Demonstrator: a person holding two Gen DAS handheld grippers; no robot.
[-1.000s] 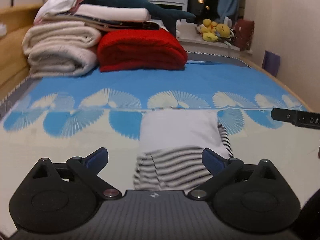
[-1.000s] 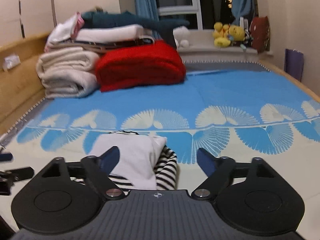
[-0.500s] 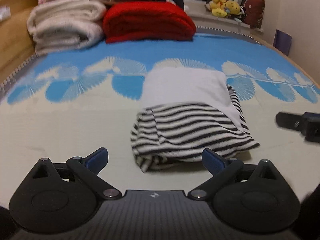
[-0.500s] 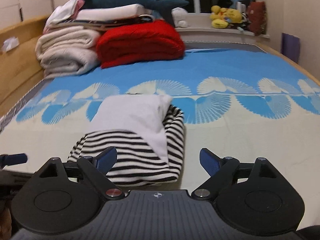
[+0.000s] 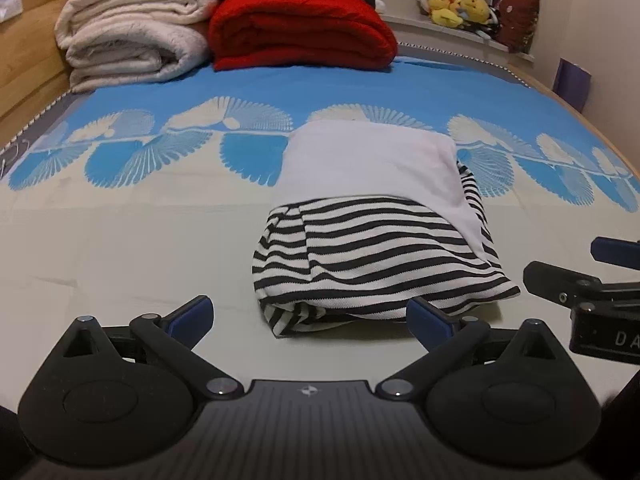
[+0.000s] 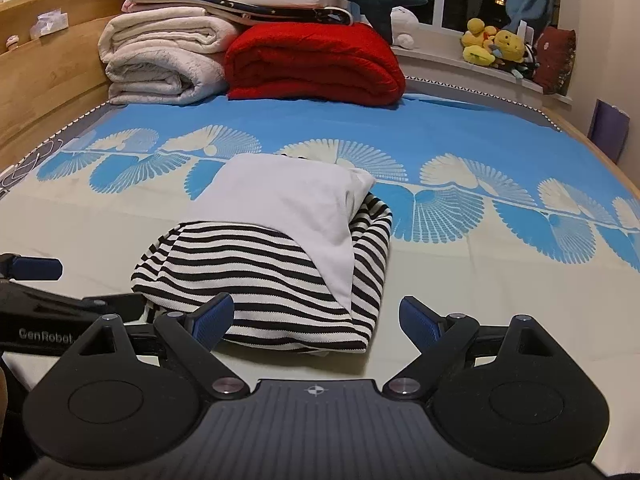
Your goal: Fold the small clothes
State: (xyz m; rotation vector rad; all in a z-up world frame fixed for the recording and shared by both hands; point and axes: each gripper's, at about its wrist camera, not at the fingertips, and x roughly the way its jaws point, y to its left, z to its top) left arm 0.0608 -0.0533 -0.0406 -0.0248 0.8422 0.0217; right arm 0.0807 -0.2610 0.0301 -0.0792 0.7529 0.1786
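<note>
My left gripper (image 5: 308,316) hovers low over the bed (image 5: 120,240), its jaws spread wide and holding nothing; the blue pads sit either side of the near edge of the folded garment (image 5: 372,240) without touching it. My right gripper (image 6: 316,318) is in like condition: jaws wide, empty, the left pad overlapping the near corner of the garment in view, though I cannot tell whether it makes contact. The folded garment (image 6: 276,264) lies on the cream part of the bedspread, just beyond both grippers and between them. It is a compact bundle: black-and-white striped fabric at the front and right side, with a plain white panel laid over the top and far portion, running down the right edge. The near hem is slightly open, showing striped layers underneath. In the left wrist view, my right gripper (image 5: 592,296) appears at the right margin, just beside the garment. In the right wrist view, my left gripper (image 6: 48,300) appears at the left margin, near the bundle's left corner. At the far end of the bed stand a red blanket (image 6: 316,64) and, beside it, a stack of cream blankets (image 6: 160,64), well apart from the garment. Yellow plush toys (image 6: 492,46) sit on the window ledge.
</note>
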